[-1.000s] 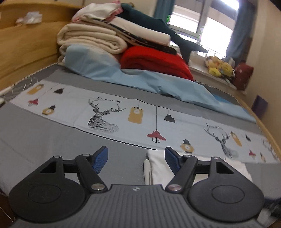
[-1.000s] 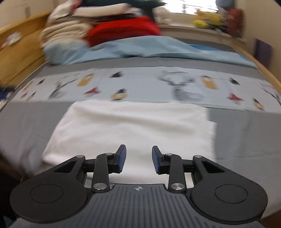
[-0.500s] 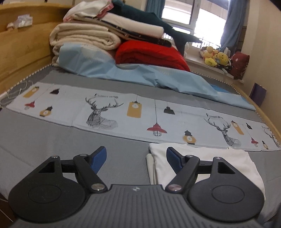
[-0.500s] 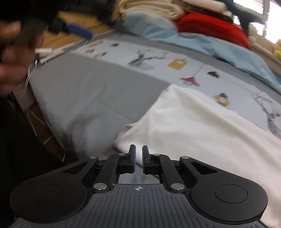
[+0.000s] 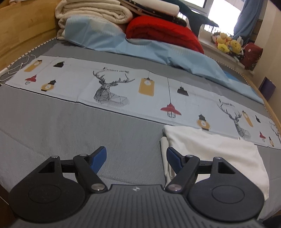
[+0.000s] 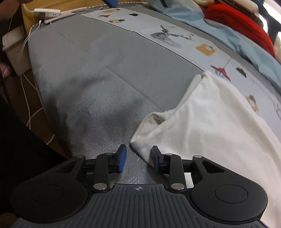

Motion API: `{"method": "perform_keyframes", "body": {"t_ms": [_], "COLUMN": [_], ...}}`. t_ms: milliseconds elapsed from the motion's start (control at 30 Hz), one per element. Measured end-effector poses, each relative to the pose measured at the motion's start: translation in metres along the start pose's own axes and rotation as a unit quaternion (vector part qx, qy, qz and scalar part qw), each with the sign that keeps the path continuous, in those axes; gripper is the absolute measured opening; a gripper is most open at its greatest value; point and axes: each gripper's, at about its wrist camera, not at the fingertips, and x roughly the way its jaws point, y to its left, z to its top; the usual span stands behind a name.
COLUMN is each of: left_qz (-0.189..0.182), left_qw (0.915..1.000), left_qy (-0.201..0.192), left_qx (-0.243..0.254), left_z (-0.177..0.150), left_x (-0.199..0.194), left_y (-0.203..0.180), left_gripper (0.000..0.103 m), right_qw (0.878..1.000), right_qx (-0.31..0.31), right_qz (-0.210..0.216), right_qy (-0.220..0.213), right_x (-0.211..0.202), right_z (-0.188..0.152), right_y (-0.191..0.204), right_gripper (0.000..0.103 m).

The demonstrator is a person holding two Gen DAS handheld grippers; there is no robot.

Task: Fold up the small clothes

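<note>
Gray bed cover [image 5: 73, 126] fills most of what we see, with a light strip of deer and lamp pictures [image 5: 112, 87] running across it. Our white cloth [image 6: 210, 122] lies flat on the gray, its far edge just over the picture strip. A second ago our right gripper [image 6: 137, 157] looked straight down the middle of the cloth. Now it has swung round to the near corner, which sits between its blue pads [image 6: 121, 157]. The jaws snapped nearly shut a moment ago and are opening again now, not yet pressing the cloth, so we think we are getting ready to pinch that corner and start a fold. Our left gripper [image 5: 137, 157] has dipped lower and its jaws are wide and hold nothing; the cloth's side edge is just beside one pad. At the head of the bed sit a blue sheet [image 5: 158, 50], a red blanket [image 5: 161, 33] and cream blankets [image 5: 94, 10]. White cables [image 6: 26, 52] hang off the bed's side. None of it is in our way.
</note>
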Motion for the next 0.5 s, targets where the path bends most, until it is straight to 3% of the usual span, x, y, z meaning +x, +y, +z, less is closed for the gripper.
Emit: {"method": "perform_keyframes", "body": {"t_ms": [67,133,233,367,500], "left_qz": [-0.007,-0.022,-0.06,-0.131,-0.166], "left_qw": [0.9999,0.999,0.9937,0.9761,0.9622], "left_qy": [0.01,0.023,0.061,0.126,0.176], "left_qx": [-0.009,-0.033,-0.071,-0.119,-0.125], "left_z": [0.0,0.0,0.0,-0.003,0.0], "left_x": [0.006,0.016,0.036,0.073,0.106], "left_y": [0.003,0.009,0.012,0.009,-0.007], "left_gripper": [0.08,0.08,0.08,0.086,0.088], "right_qw": [1.0,1.0,0.995,0.986,0.98], "right_qx": [-0.002,0.02,0.073,0.109,0.122], "right_qz": [0.003,0.011,0.033,0.047,0.068], "right_qy": [-0.002,-0.006,-0.051,-0.115,-0.139], "right_x": [-0.001,-0.005,-0.028,-0.066,-0.09], "right_z": [0.001,0.002,0.007,0.005,-0.004], "right_y": [-0.001,-0.009,-0.03,-0.055,-0.071], "right_gripper": [0.017,0.009,0.007,0.007,0.007]}}
